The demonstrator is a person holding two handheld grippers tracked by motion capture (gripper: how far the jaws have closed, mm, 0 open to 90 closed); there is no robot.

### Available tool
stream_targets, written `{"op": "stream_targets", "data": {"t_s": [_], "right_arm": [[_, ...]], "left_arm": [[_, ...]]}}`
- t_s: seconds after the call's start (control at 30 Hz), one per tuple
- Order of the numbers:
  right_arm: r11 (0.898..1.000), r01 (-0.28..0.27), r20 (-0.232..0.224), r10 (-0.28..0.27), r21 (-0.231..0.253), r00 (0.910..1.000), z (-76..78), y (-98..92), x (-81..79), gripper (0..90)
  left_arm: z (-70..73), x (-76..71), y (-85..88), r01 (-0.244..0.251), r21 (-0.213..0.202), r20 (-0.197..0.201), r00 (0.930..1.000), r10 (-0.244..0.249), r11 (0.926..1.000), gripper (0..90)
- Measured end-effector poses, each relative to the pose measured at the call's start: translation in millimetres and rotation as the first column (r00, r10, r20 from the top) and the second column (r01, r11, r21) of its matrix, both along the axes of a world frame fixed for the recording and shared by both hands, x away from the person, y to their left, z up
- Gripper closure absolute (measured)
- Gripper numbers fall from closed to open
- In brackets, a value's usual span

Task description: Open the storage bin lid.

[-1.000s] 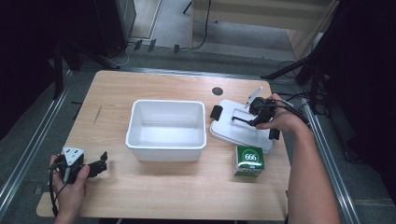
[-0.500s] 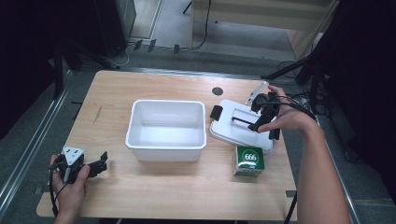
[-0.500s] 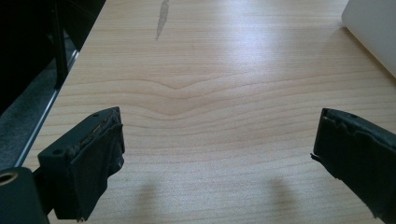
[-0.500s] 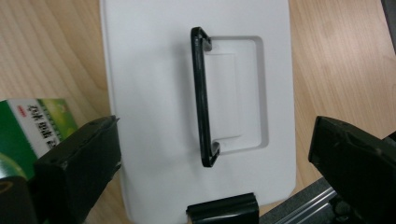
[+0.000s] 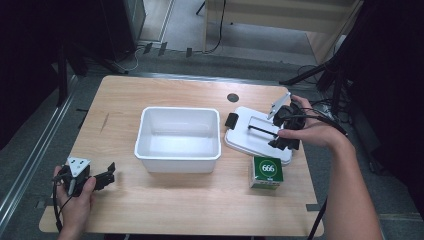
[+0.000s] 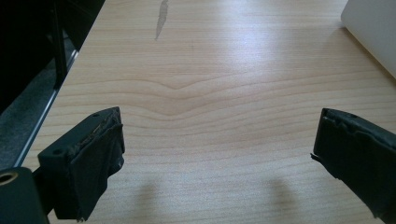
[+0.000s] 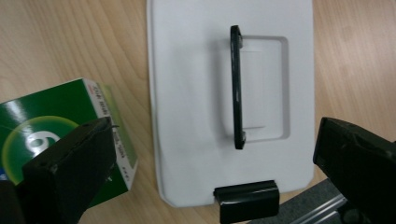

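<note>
My bench [image 5: 200, 220] is pale wood with wavy grain and one dark round spot at 12 o'clock. The tub [image 5: 178, 138] is plain white, as is the lid [image 7: 196, 93], which carries a black handle [image 7: 237, 86] and black clip [image 7: 246, 199]. The box [image 5: 266, 171] is green with white digits. My fingers [image 6: 88, 158] are matte black.

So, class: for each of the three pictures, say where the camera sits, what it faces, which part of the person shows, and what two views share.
High view: above the person's side, facing forward and down on the table; both forearms, left claw, right claw.
Left gripper view: on the left claw, facing bare table; open jaws.
Right gripper view: on the right claw, facing down on the white lid; open jaws.
Shared: lid, green box.
</note>
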State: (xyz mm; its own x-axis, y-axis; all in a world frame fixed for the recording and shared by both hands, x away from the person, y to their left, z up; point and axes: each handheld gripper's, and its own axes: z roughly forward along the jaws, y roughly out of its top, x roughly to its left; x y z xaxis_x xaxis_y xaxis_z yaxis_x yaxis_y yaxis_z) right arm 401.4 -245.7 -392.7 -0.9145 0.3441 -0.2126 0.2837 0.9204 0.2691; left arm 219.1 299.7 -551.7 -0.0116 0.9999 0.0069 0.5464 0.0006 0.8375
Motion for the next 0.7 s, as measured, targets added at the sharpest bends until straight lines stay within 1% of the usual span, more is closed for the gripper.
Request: {"op": "stream_targets", "data": {"t_s": [0.07, 0.2, 0.23, 0.27, 0.33, 0.43, 0.47, 0.5, 0.57, 0.67, 0.7], "right_arm": [[1.0, 0.002, 0.001, -0.002, 0.002, 1.0, 0.2, -0.6, -1.7, 0.0], [1.0, -0.004, -0.002, 0.004, 0.0, 1.0, 1.2, -2.3, -10.1, 0.0], [1.0, -0.016, -0.001, 0.016, 0.001, 0.9999, 1.2, -3.0, -14.2, 0.0], [1.0, -0.016, -0.001, 0.016, 0.001, 0.9999, 1.2, -3.0, -14.2, 0.0], [1.0, -0.022, -0.002, 0.022, -0.008, 0.9998, 2.5, -4.3, -21.2, 0.0], [0.999, -0.036, 0.0, 0.036, -0.011, 0.9993, 3.8, -5.3, -28.1, 0.0], [0.999, -0.036, 0.0, 0.036, -0.011, 0.9993, 3.8, -5.3, -28.1, 0.0], [0.999, -0.037, -0.016, 0.036, -0.012, 0.9992, 3.7, -5.5, -33.3, 0.0], [0.999, -0.036, -0.02, 0.036, -0.018, 0.9992, 2.7, -5.6, -38.6, 0.0], [0.999, -0.047, -0.026, 0.047, -0.011, 0.9986, 2.2, -5.7, -42.5, 0.0], [0.999, -0.049, -0.028, 0.049, -0.007, 0.9984, 1.8, -5.3, -47.8, 0.0]], "left_arm": [[0.1, 0.1, 0.0, 0.002, 0.003, -0.002, 1.0, -0.002, 1.0, 2.8], [0.0, 0.0, 0.0, 0.0, 0.0, 0.001, 1.0, 0.0, 1.0, 2.8], [0.0, 0.0, -0.1, 0.0, 0.001, 0.0, 1.0, 0.0, 1.0, 2.8], [0.0, 0.0, -0.1, 0.0, 0.001, 0.0, 1.0, 0.0, 1.0, 2.8], [0.1, -0.1, 0.0, 0.002, 0.006, -0.002, 1.0, -0.002, 1.0, 2.8], [0.2, -0.3, 0.1, 0.003, 0.006, -0.002, 1.0, -0.003, 1.0, 2.8], [0.2, -0.3, 0.1, 0.003, 0.006, -0.002, 1.0, -0.003, 1.0, 2.8], [0.1, -0.1, 0.0, 0.002, 0.004, -0.001, 1.0, -0.002, 1.0, 2.8], [0.1, 0.0, 0.0, 0.003, 0.002, -0.002, 1.0, -0.003, 1.0, 2.8], [0.0, 0.1, 0.0, 0.002, 0.002, 0.0, 1.0, -0.002, 1.0, 2.8], [0.0, 0.0, 0.0, 0.002, 0.001, 0.001, 1.0, -0.002, 1.0, 2.8]]}}
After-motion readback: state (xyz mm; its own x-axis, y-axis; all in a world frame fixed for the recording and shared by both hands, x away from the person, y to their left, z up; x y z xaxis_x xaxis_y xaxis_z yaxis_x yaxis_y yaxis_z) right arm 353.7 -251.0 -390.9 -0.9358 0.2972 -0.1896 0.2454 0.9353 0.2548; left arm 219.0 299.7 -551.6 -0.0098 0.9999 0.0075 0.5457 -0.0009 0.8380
